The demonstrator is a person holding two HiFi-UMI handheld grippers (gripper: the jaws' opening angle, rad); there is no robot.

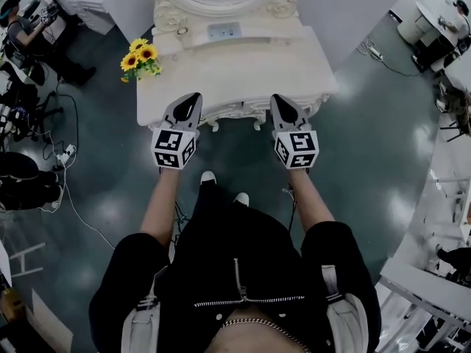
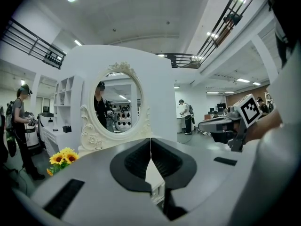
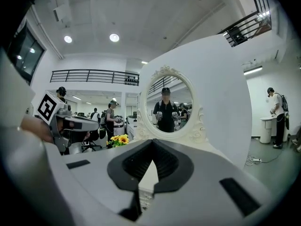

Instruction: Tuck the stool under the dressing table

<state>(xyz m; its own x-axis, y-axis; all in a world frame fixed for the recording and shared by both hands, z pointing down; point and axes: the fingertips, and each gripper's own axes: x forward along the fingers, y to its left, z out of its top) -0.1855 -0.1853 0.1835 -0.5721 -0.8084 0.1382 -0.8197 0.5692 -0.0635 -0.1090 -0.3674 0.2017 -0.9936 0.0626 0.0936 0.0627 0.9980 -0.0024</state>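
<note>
Left claw (image 2: 150, 142): jaws closed tip to tip, nothing between them. Right claw (image 3: 151, 145): the same, closed and empty. Both point level at the dressing table (image 1: 243, 68), side by side. In the head view their tips lie over the front edge of its white surface; contact with the edge cannot be judged.

Stool: shows in no view. The top covers the space beneath the surface from above, and each claw's own body blocks the lower part of its view.

Mirror (image 3: 170, 108): cut off at the head view's top edge. Its glass reflects a person in black holding both claws.

Sunflowers (image 1: 140, 56) at the surface's left end.

Writing: a small pale panel (image 1: 224, 30) below the mirror, print too small to read. Marker cubes (image 1: 174, 147) carry black-and-white square patterns.
</note>
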